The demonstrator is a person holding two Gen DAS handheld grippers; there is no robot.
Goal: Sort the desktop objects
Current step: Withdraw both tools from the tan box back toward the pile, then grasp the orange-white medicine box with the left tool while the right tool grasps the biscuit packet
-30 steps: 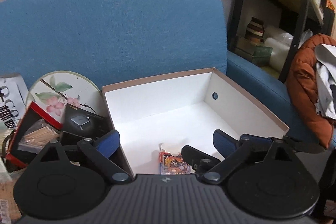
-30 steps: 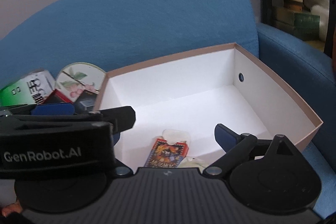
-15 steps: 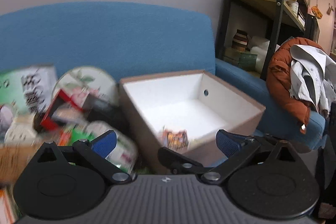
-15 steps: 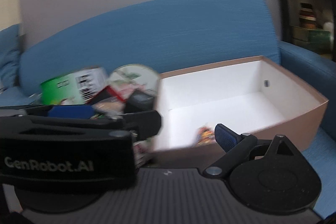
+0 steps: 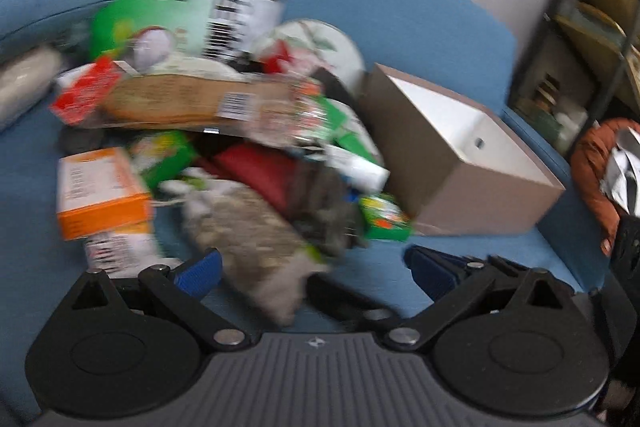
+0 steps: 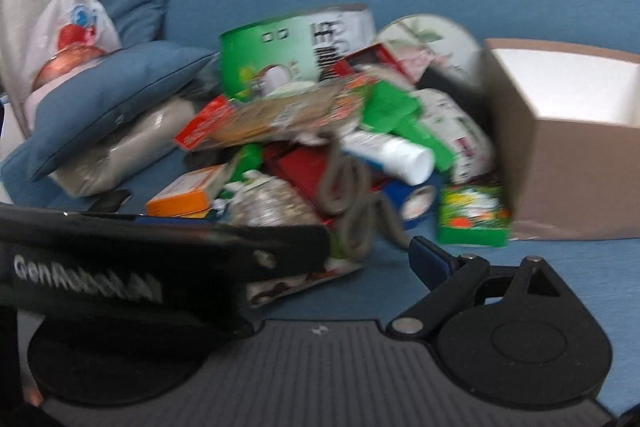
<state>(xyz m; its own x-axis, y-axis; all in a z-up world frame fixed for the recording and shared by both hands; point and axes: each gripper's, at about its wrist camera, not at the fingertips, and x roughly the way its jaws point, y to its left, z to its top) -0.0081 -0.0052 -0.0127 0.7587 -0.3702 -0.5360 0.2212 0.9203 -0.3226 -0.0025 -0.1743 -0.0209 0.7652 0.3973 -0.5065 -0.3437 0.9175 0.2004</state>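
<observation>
Both frames blurred. Left hand-held gripper (image 5: 312, 265) spread wide, empty, near the clutter pile (image 5: 224, 147) left of the cardboard box (image 5: 460, 163). Right hand-held gripper (image 6: 372, 259): state could not be told; bare blue sofa seat (image 6: 560, 267) lay along the box's front edge.

Blue sofa (image 5: 400, 11), cushion (image 6: 112, 87), shelf (image 5: 592, 39), orange jacket (image 5: 596, 163).

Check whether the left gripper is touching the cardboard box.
Apart. The left wrist view shows a strip of blue sofa between the left gripper and the cardboard box.

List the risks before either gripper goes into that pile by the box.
The pile is stacked loosely, so pulling a low item may topple the rest. The grey cord drapes over several things and could drag them along. Both views are motion-blurred; a grab by the left gripper now might miss.
</observation>
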